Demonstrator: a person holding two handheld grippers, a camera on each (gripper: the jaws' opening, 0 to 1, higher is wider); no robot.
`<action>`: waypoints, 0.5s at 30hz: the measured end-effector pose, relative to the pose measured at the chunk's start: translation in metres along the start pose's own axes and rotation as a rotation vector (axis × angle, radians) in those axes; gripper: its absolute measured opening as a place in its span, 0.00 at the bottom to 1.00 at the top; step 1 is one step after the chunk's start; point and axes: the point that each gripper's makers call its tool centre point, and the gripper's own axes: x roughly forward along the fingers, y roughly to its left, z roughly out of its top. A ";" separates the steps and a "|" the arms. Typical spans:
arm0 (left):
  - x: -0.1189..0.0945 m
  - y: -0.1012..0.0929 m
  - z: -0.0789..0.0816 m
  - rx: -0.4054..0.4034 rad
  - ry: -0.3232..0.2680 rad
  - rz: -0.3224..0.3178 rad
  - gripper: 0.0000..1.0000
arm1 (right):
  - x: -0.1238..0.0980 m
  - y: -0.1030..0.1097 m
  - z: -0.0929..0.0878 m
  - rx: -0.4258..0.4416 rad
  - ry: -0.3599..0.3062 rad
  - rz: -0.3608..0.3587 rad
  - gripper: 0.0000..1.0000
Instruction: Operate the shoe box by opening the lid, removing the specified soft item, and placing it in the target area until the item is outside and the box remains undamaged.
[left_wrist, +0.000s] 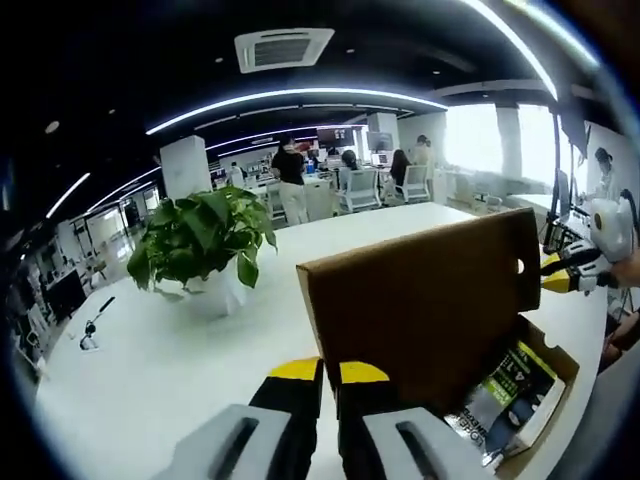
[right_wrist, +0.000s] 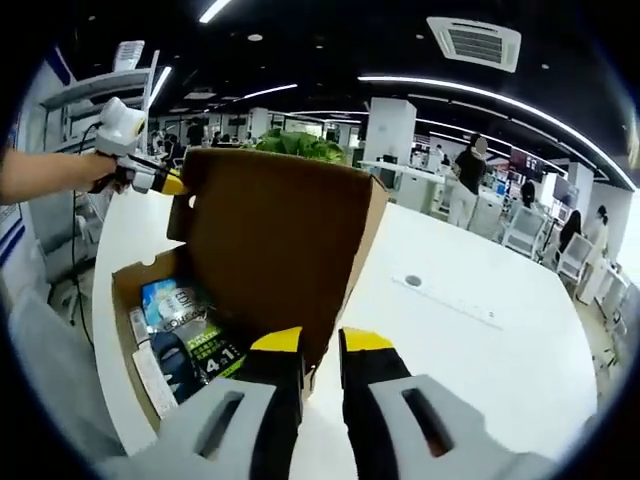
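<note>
Your left gripper's (left_wrist: 330, 372) fingers stand nearly together, with the near side edge of the brown lid (left_wrist: 420, 300) running down into the narrow gap between them, so they look clamped on that edge. Your right gripper's (right_wrist: 320, 342) fingers sit the same way on the lid's opposite side edge, close together with the cardboard between the yellow tips.

The lid stands raised, roughly upright, over the open shoe box (left_wrist: 545, 410). Inside the box lie several packets (right_wrist: 190, 335), one blue and others dark with green and yellow print; you cannot tell from here which is the soft one. All of them are below the box's rim.

In the left gripper view, the white counter (left_wrist: 200, 350) spreads wide and bare on the far side of the lid, up to a potted plant (left_wrist: 200, 235) that stands well apart from the cardboard. In the right gripper view, more open counter lies beyond the lid's free edge, with a thin flat strip (right_wrist: 450, 300) lying farther out.
</note>
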 end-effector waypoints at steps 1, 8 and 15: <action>0.001 0.000 0.000 -0.002 0.000 0.000 0.04 | 0.001 -0.001 -0.002 0.005 0.005 -0.003 0.08; 0.009 0.003 0.001 -0.007 0.002 -0.002 0.04 | 0.011 -0.005 -0.018 0.033 0.045 -0.018 0.05; 0.017 0.005 0.000 -0.014 0.005 -0.007 0.04 | 0.020 -0.002 -0.022 0.062 0.053 -0.012 0.03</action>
